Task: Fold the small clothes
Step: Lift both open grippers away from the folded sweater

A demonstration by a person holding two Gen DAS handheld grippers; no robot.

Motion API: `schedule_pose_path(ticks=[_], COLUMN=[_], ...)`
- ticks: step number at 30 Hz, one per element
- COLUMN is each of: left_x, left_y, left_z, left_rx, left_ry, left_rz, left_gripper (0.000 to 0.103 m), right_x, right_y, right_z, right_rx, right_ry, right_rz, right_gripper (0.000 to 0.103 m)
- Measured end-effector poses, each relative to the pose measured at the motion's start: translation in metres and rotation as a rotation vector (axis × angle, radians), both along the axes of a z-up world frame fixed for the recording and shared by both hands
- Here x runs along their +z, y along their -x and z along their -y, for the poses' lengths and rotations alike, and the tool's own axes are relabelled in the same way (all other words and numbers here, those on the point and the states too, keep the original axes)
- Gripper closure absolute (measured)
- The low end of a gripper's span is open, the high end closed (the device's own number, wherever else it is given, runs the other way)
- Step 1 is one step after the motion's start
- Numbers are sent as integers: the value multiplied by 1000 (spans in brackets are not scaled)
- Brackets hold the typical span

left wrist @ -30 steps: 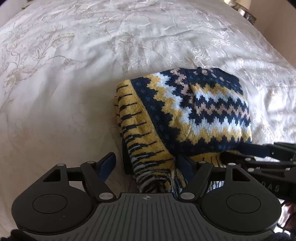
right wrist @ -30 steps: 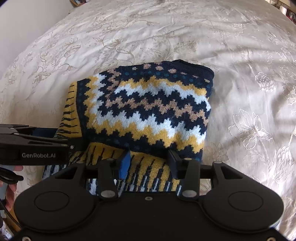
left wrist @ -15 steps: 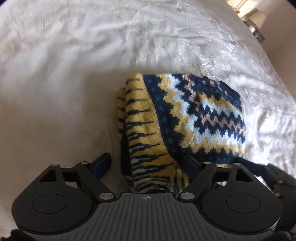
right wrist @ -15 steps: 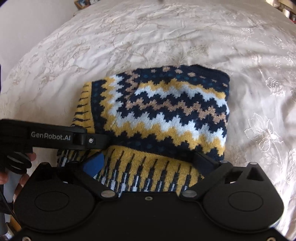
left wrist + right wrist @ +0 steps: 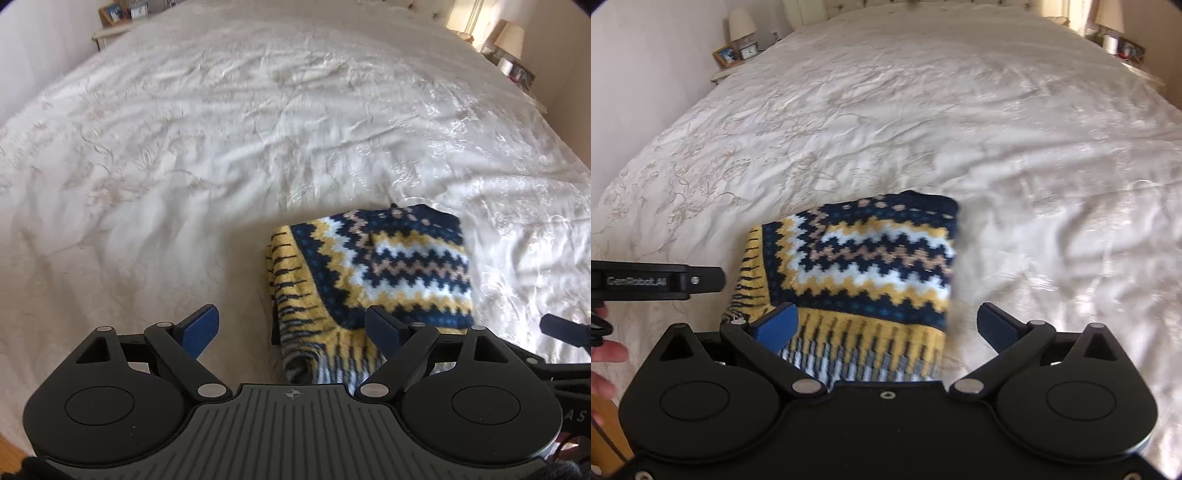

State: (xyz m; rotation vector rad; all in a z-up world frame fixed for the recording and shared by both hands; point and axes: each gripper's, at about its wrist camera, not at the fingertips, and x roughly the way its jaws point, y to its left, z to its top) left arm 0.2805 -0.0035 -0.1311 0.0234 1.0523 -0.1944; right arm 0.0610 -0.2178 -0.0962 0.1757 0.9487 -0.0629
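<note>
Now folded sweater [image 5: 373, 273] on bedspread [image 5: 221, 147], below both tools, left tool [image 5: 291, 328] & right tool [image 5: 886, 325] spread, empty.

Sweater [image 5: 373, 273] near edge: hidden behind gripper bodies.
Photo frame [image 5: 726, 55], clock [image 5: 749, 52]: too small to read.
Person's fingers [image 5: 605, 354]: cut off at left edge.

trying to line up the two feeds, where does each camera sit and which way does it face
Left wrist: on the left tongs, angled down the bed; sweater ahead-right, right tongs at the right edge.
Right wrist: on the right tongs, same heading; left tongs and fingers at left.
Shared: sweater, bed, open tongs.
</note>
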Motion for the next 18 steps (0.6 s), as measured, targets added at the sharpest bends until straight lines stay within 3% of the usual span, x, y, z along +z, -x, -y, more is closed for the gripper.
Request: schedule_pose_path(ticks=[11, 15, 18], left_x=[43, 58, 72], left_y=[80, 104, 121], left_z=[22, 29, 28], left_rx=[17, 46, 50], left_ry=[24, -53, -48], left_rz=[48, 74, 121], left_gripper=[17, 17, 17], right_x=[45, 57, 66], right_y=[69, 93, 107], right_z=[12, 11, 8], right_rx=[-31, -29, -24], right_ry=[12, 0, -6], right_rz=[60, 86, 109], right_gripper=[1, 1, 1])
